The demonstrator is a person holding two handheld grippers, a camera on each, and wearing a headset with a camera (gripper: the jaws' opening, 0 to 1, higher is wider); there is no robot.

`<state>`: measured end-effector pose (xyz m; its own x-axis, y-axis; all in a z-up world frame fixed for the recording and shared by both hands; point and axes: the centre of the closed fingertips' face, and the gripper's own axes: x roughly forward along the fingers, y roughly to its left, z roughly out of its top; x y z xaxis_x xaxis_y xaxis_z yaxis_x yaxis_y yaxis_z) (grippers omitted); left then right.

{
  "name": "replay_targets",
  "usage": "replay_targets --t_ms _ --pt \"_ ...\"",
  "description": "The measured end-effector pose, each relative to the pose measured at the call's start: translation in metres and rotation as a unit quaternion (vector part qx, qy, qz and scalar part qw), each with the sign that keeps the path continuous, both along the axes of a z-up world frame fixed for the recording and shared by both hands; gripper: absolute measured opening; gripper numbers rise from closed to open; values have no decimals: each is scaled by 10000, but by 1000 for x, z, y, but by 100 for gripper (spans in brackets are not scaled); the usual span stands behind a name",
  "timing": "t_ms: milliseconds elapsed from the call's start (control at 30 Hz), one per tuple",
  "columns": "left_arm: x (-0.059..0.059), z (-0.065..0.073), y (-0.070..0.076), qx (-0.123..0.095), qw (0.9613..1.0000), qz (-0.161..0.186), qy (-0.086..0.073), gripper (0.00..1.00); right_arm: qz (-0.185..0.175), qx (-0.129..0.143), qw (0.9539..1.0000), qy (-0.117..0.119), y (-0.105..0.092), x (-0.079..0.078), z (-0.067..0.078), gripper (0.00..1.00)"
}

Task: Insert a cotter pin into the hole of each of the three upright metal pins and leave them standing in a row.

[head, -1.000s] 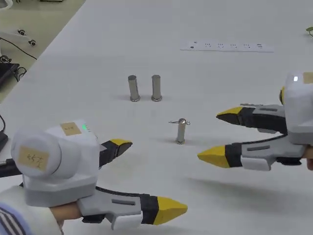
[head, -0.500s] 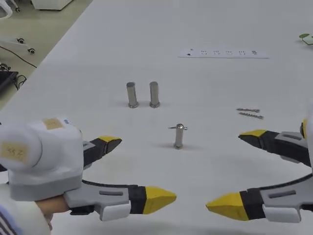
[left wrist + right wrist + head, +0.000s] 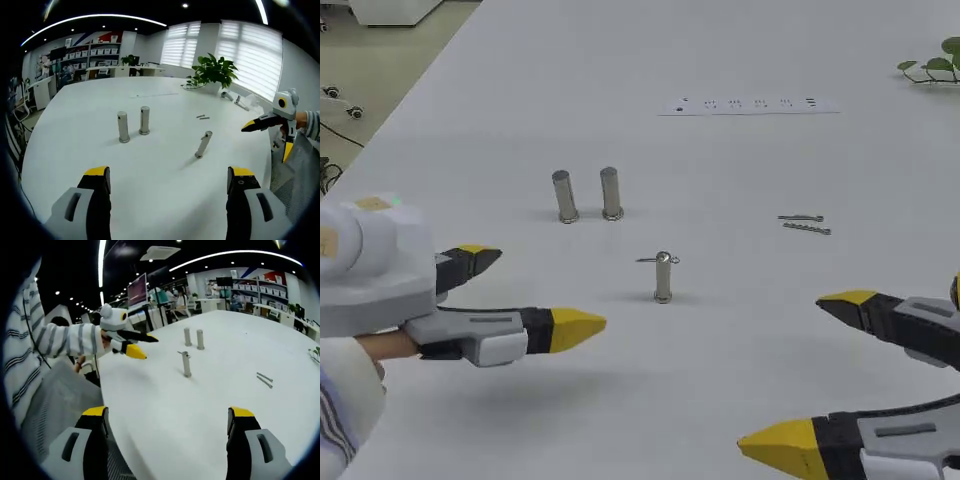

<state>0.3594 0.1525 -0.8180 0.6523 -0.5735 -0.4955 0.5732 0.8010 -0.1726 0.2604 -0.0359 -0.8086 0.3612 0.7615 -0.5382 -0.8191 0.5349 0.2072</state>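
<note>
White worktop (image 3: 740,330), matt, carrying the items below. Rear left pin (image 3: 564,196) and rear right pin (image 3: 610,193): grey metal, plain, both upright, standing just beside each other on the far left of the work area. Fitted pin (image 3: 663,278): grey metal, upright, nearer the person and to the right of the rear pair, well apart from them and out of their line. Inserted cotter pin (image 3: 655,260): thin wire, passing crosswise through the head of the fitted pin, its ends projecting on both sides. Loose cotter pins (image 3: 807,229): two, lying flat side by side on the worktop to the right of the fitted pin, clear of both tools. Left gripper (image 3: 542,288): white body, black jaws with yellow tips, held low at near left; jaws spread wide and empty, pointing toward the fitted pin but well short of it. Right gripper (image 3: 788,372): same pattern, at near right, below the loose cotter pins; jaws likewise parted, nothing between them. Power strip (image 3: 750,105): white, flat, at the far side of the worktop. Plant (image 3: 930,68): green leaves, far right edge.
</note>
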Motion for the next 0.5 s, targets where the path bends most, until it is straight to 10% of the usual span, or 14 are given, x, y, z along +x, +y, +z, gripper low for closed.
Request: replay_targets --t_ms 167,500 --pt "27 3 6 229 9996 111 -143 92 -132 -10 9999 75 -4 -10 -1 100" --pt "86 8 11 -149 9970 752 -55 79 -381 -40 9992 106 -9 -17 2 98"
